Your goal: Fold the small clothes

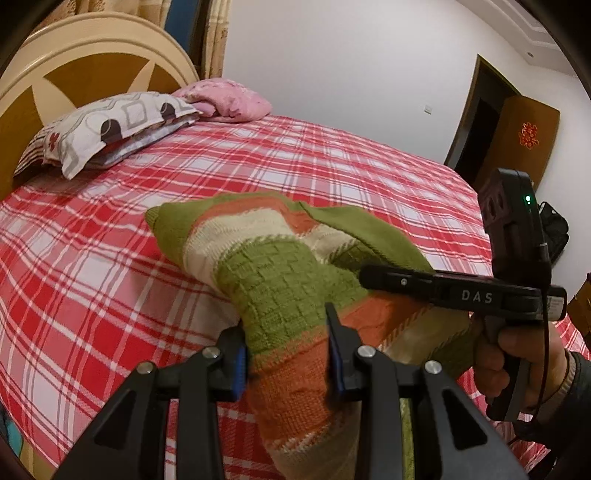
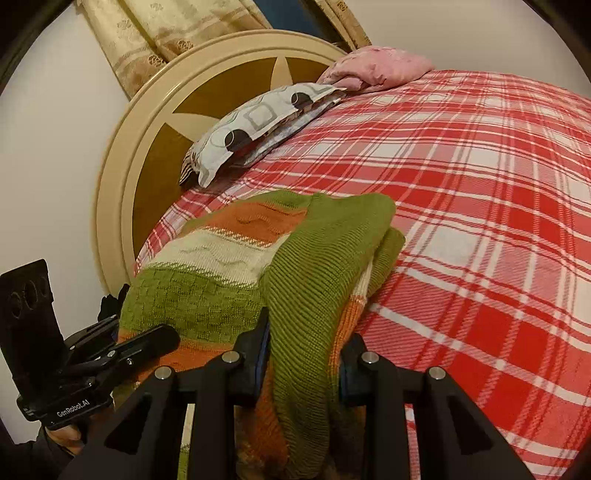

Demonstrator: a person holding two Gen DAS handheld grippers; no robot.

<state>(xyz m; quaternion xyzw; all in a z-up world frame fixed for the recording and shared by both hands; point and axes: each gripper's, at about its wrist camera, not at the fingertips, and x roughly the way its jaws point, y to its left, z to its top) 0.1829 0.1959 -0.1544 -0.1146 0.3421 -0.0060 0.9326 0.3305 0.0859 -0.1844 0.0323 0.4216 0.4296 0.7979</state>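
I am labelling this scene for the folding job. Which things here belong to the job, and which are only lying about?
Belong to the job:
- knitted sweater, green, orange and cream
- left gripper, shut on the sweater
- right gripper, shut on the sweater
- plaid bed sheet, the work surface

Only lying about:
- patterned pillow
- pink cloth
- headboard
- curtain

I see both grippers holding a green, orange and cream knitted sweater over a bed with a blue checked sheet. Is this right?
Not quite: the sheet is red and white checked, not blue, as the left wrist view shows clearly. The rest holds: the left gripper and the right gripper both hold the green, orange and cream knitted sweater over the bed.
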